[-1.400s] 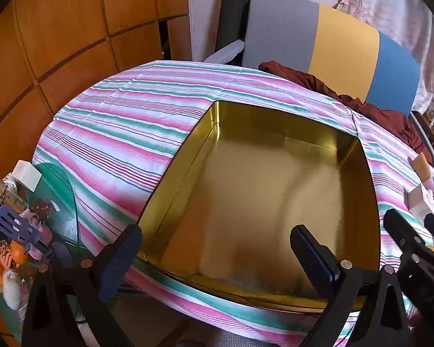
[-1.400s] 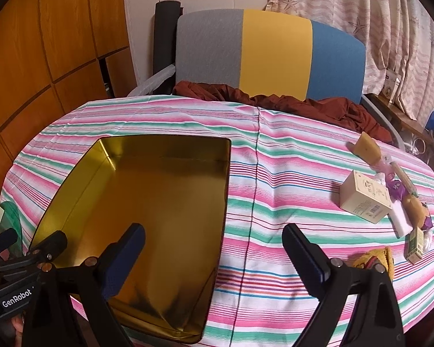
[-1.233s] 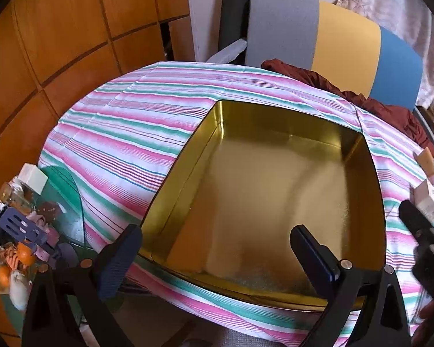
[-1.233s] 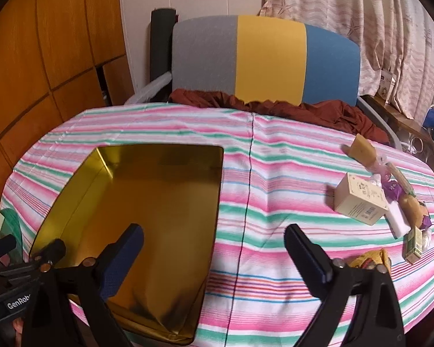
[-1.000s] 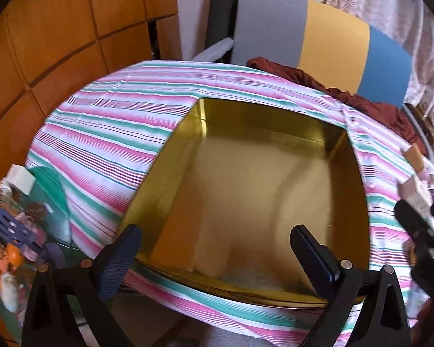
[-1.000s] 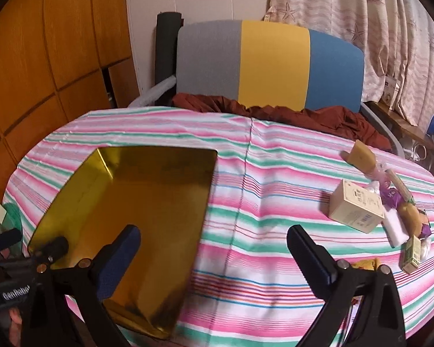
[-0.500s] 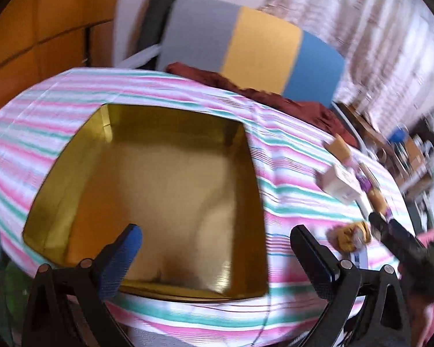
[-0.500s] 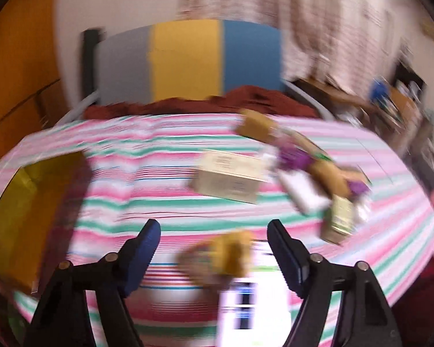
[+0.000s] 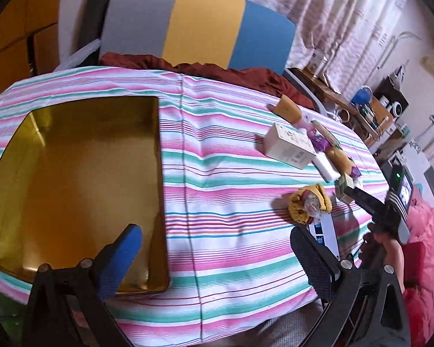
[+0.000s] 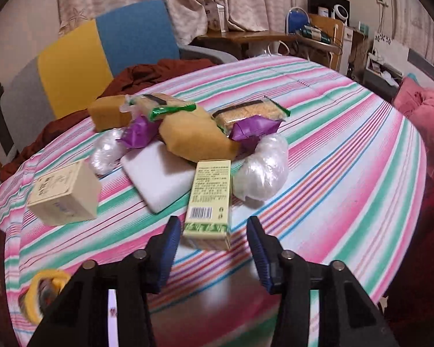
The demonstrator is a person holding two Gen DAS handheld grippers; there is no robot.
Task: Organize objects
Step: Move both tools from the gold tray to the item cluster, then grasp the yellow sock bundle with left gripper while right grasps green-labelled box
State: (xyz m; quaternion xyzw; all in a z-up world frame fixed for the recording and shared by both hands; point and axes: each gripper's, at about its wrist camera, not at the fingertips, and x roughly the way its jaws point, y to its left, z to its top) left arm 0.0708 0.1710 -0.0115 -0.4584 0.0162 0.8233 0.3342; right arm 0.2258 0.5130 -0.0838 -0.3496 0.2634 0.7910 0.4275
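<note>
Each hand-held gripper has a black frame with silver round screws at its joints and blue textured pads: the left hand-held gripper (image 9: 214, 251) and the right hand-held gripper (image 10: 214, 241) look alike.

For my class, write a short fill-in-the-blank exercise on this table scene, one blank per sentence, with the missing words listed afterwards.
1. The gold tin on the striped tablecloth holds ____.
2. The near end of the green-and-cream box lies between the closing jaws of the ____ gripper.
3. The chair back has grey, ____ and blue panels.
4. The two crinkled wrappers in the pile are ____.

Missing words: nothing; right; yellow; purple
</note>
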